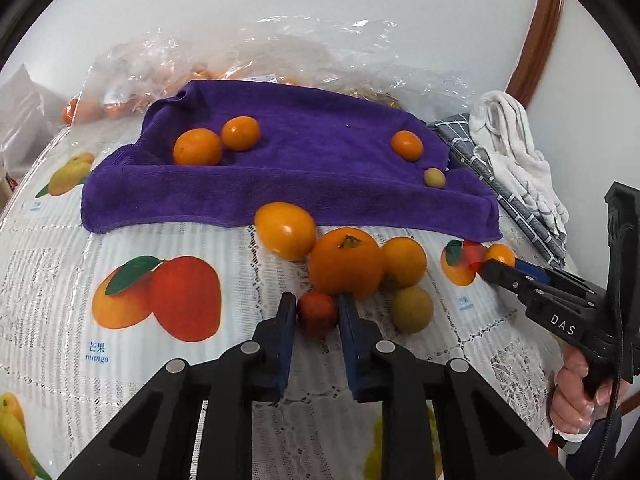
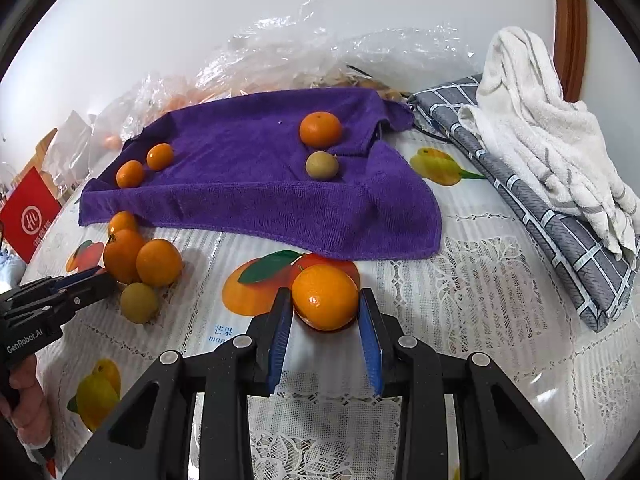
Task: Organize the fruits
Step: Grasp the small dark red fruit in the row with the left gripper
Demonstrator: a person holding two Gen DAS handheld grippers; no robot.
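Left wrist view first: the left gripper (image 1: 318,312) has its fingers pinched right down on a small reddish-orange fruit (image 1: 318,313), which sits on the worktop just in front of a pile made up of a big orange (image 1: 345,262), a second orange (image 1: 404,262), a glossy yellow-orange one (image 1: 285,230) and a greenish-brown round fruit (image 1: 412,309). Most of that little fruit is boxed in by the blue pads, so what kind it is, I can't tell. Off to the right the right gripper (image 1: 490,264) pokes in, and its tips cover most of the orange they hold, with only a sliver showing. From the right wrist view it's way clearer: the right gripper is closed on a shiny orange (image 2: 325,297), pads pressing both sides, resting on the worktop over a printed mango picture. The purple towel (image 2: 248,196) lies behind it with two small oranges (image 2: 130,174) at its left end, plus another orange (image 2: 321,129) and a greenish fruit (image 2: 322,165) further right. Behind the towel are crinkly clear plastic bags (image 2: 280,56), with orange stuff inside that's too blurry to make out. The worktop (image 2: 480,280) wears a lace-pattern cover with fruit prints. A grey checked cloth (image 2: 560,240) with a white towel (image 2: 540,132) on top sits at the right, a red box (image 2: 34,216) is cut off at the left edge, and a plain white wall runs behind with a strip of wooden trim (image 2: 570,20).
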